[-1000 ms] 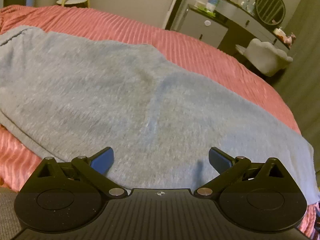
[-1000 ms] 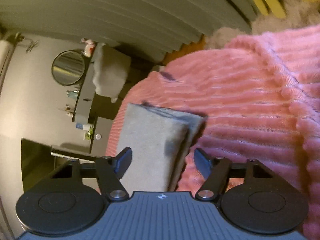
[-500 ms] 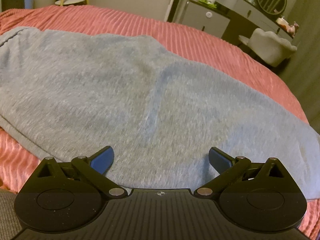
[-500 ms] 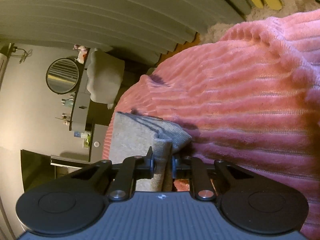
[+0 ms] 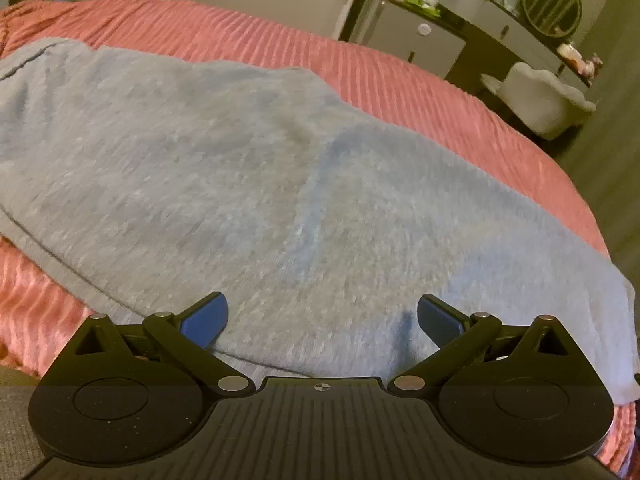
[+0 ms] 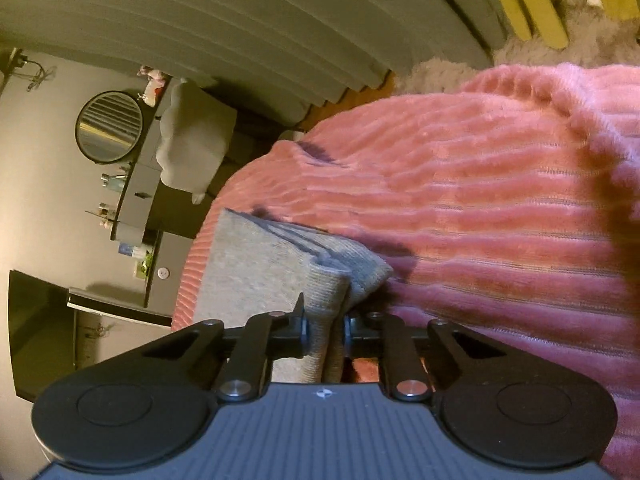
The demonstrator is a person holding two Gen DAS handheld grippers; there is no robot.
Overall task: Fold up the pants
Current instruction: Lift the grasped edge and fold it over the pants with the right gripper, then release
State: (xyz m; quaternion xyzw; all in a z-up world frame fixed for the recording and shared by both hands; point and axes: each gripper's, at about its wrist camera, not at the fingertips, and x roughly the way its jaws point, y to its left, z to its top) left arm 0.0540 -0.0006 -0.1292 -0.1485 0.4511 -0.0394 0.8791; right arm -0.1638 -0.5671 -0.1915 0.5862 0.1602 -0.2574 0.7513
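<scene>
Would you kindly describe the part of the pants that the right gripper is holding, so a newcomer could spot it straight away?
Find the pink ribbed plush bedspread; on it lie the grey knit pants. At one end, the right gripper has its fingers shut on a bunched, ribbed cuff raised off the bedspread. Unlike the flat fabric beside it, this end is folded into a narrow upright ridge.

A bed (image 5: pixel 400 76) under a ribbed pink blanket (image 6: pixel 500 208) — grey pants (image 5: pixel 248 200) lie spread directly on it.

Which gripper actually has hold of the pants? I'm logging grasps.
The right gripper: its jaws pinch the cuff of the pants. The left gripper is wide open over the fabric.
</scene>
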